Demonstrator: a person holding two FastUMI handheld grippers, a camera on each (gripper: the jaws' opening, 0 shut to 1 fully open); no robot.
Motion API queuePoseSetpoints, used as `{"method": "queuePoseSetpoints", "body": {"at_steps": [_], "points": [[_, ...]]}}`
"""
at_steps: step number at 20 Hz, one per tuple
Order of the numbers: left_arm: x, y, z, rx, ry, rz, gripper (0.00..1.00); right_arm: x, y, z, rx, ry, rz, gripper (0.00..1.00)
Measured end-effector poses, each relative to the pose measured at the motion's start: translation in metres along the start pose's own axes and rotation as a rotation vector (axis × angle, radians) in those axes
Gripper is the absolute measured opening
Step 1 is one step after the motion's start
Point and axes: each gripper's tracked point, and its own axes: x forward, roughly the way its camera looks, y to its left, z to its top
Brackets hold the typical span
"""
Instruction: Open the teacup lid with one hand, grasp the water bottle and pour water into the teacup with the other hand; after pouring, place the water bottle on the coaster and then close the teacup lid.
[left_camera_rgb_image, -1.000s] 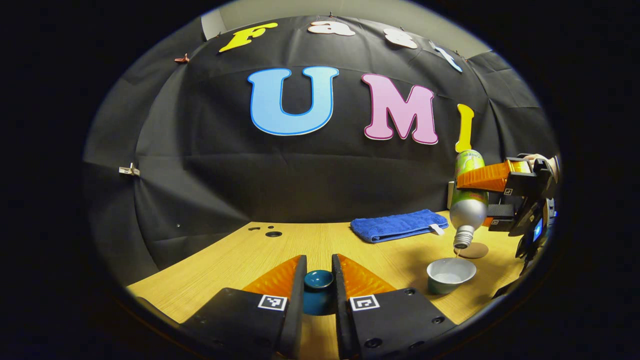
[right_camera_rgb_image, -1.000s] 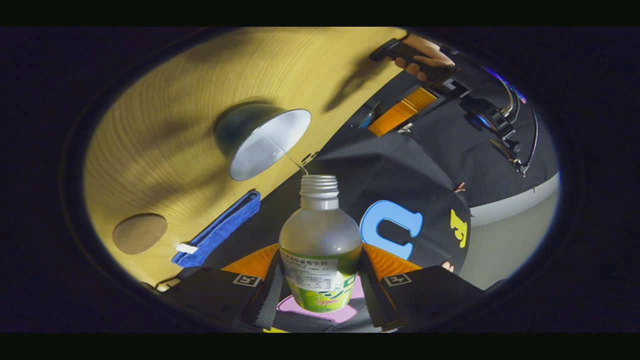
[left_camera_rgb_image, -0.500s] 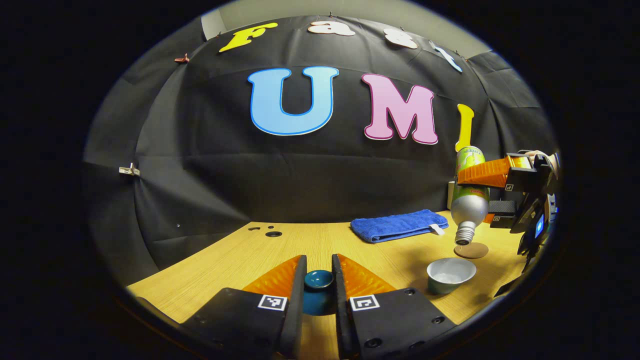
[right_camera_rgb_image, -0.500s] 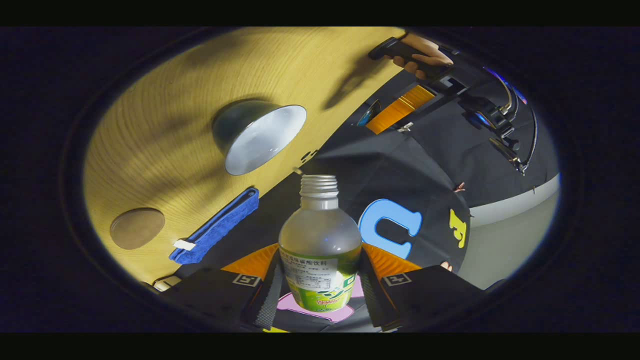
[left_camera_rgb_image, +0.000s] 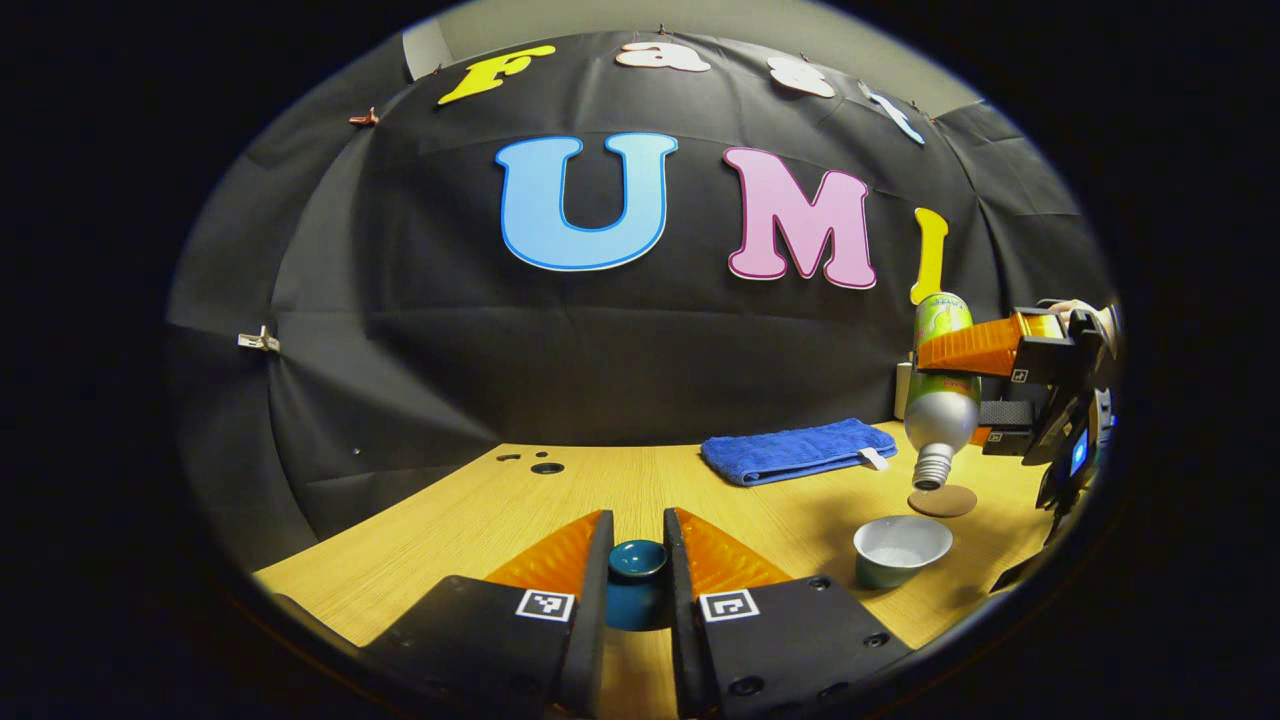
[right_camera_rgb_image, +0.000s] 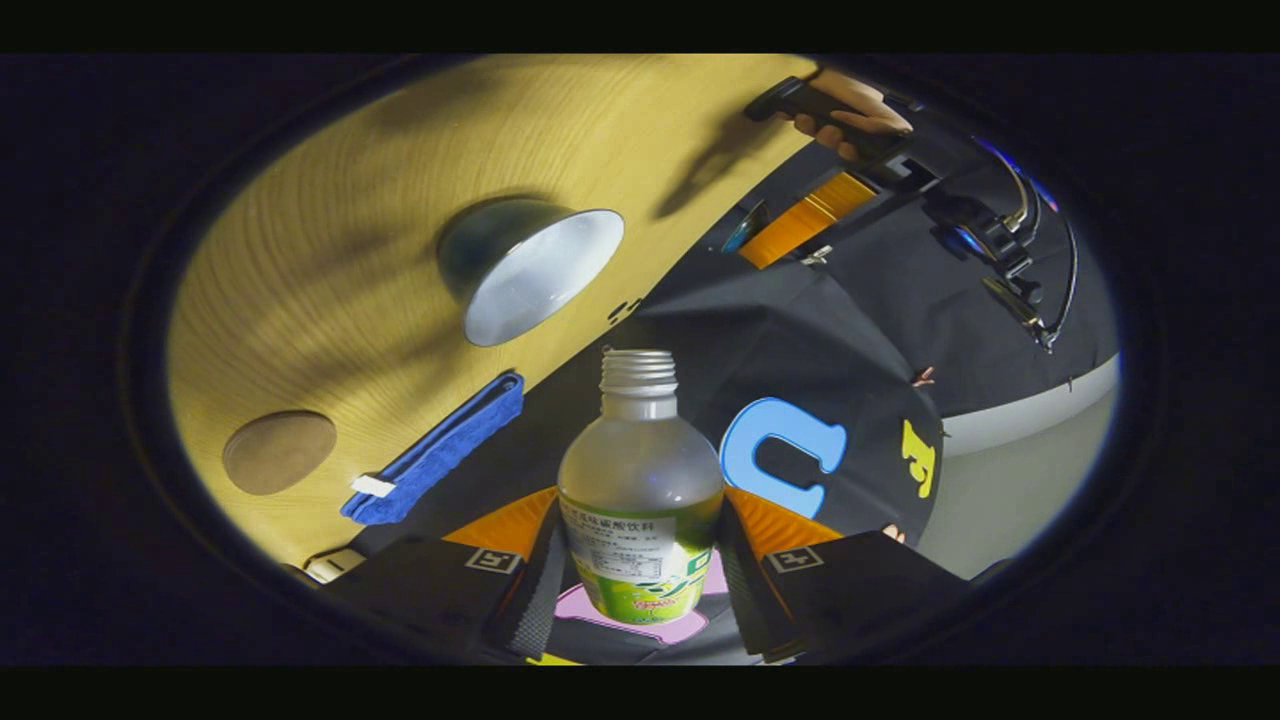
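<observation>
Light wooden table: pale open teacup stands uncovered. Right gripper clamps the label-wrapped water bottle, stream stopped, neck lifted above the teacup. Left gripper grips the dark-teal lid. Pouring appears complete.

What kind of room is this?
Probably a small booth for recording chores: a black cloth wall behind a wooden table holding a cup, a blue towel and a coaster.
</observation>
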Motion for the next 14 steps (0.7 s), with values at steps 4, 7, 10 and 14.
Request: {"method": "queuePoseSetpoints", "body": {"at_steps": [4,7,10,14], "points": [[0.0,0.0,0.0,0.0,0.0,0.0,0.34,-0.001,0.001,0.0,0.009,0.004,-0.001,0.73],[0.0,0.0,0.0,0.0,0.0,0.0,0.31,-0.002,0.0,0.001,0.018,0.006,-0.006,0.73],[0.0,0.0,0.0,0.0,0.0,0.0,0.34,-0.009,0.004,-0.004,0.088,0.028,0.001,0.74],[0.0,0.0,0.001,0.001,-0.001,-0.001,0.31,-0.027,-0.004,0.0,0.225,0.022,-0.032,0.73]]}}
